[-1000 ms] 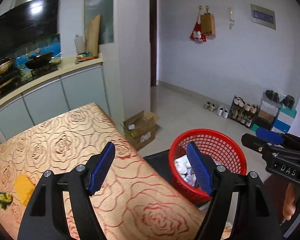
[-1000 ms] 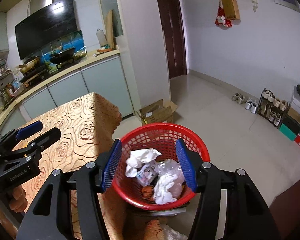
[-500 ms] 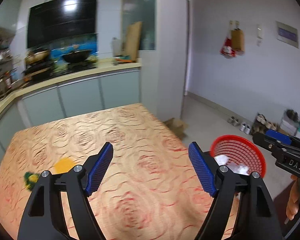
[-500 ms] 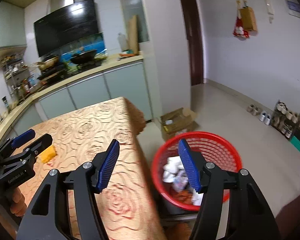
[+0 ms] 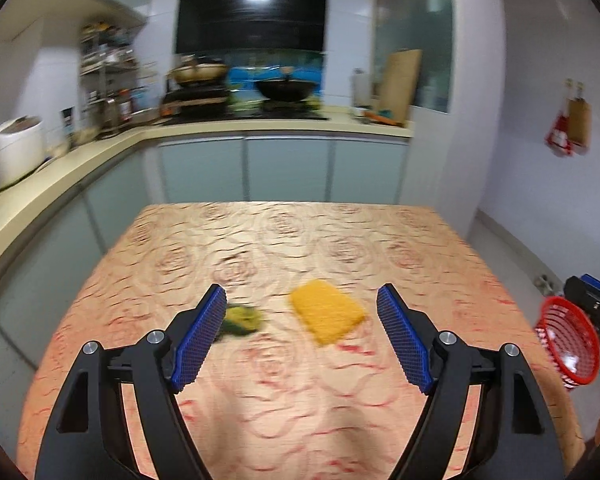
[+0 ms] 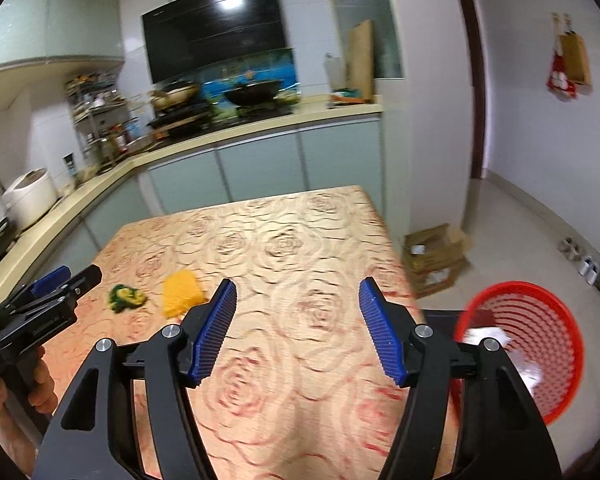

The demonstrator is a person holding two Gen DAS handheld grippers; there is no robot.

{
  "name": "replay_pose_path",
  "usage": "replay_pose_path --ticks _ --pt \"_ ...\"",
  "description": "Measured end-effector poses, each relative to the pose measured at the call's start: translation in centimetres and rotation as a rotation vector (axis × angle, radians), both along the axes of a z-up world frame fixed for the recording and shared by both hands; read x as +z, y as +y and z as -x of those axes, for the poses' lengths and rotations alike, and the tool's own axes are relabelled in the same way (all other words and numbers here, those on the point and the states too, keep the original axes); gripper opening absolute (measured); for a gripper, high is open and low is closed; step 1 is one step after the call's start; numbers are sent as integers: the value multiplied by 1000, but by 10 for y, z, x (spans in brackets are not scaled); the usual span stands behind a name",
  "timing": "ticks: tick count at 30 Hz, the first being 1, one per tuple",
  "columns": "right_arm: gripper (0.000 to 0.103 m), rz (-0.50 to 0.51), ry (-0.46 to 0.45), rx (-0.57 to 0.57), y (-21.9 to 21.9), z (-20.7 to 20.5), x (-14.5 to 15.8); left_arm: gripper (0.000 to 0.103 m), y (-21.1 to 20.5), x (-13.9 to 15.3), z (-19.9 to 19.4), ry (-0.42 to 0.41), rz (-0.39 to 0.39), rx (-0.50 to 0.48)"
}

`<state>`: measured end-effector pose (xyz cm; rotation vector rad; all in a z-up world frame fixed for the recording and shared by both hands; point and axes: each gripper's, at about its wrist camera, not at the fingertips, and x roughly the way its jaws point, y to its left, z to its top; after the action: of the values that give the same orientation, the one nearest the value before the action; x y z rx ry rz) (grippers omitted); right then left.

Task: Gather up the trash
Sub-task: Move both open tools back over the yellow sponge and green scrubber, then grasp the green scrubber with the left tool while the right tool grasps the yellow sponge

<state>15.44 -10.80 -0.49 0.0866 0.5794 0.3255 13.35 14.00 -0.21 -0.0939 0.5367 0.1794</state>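
On the rose-patterned table (image 5: pixel 340 248) (image 6: pixel 300 240) lie a yellow packet (image 5: pixel 326 316) (image 6: pixel 180 293) and a crumpled green-and-yellow wrapper (image 5: pixel 242 319) (image 6: pixel 126 297). My left gripper (image 5: pixel 302 338) hangs open over the table, both pieces lying just beyond its blue pads. My right gripper (image 6: pixel 296 326) hovers over the table's right part with its jaws opening and nothing between them. The red basket (image 6: pixel 540 344) (image 5: pixel 566 344) with white trash in it stands beside the table at the right. The left gripper (image 6: pixel 56 284) also shows at the left of the right wrist view.
A kitchen counter (image 5: pixel 100 152) with a stove, pans and a rice cooker (image 5: pixel 12 152) runs behind and left of the table. An open cardboard box (image 6: pixel 436 256) sits on the tiled floor beyond the basket. Shoes line the far right wall.
Both grippers have swung left from the red basket to over the table. The yellow packet and green wrapper now lie ahead of the left gripper. The right jaws stand wider.
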Motion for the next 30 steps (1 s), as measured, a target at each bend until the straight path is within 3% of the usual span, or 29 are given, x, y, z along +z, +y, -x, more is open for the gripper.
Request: replay_pose_path --ticks 13,30 --pt "64 20 3 113 71 -19 -2 76 63 -12 -3 20 8 145" --pt "64 89 60 189 132 -73 -37 76 85 -47 -43 118 23 157"
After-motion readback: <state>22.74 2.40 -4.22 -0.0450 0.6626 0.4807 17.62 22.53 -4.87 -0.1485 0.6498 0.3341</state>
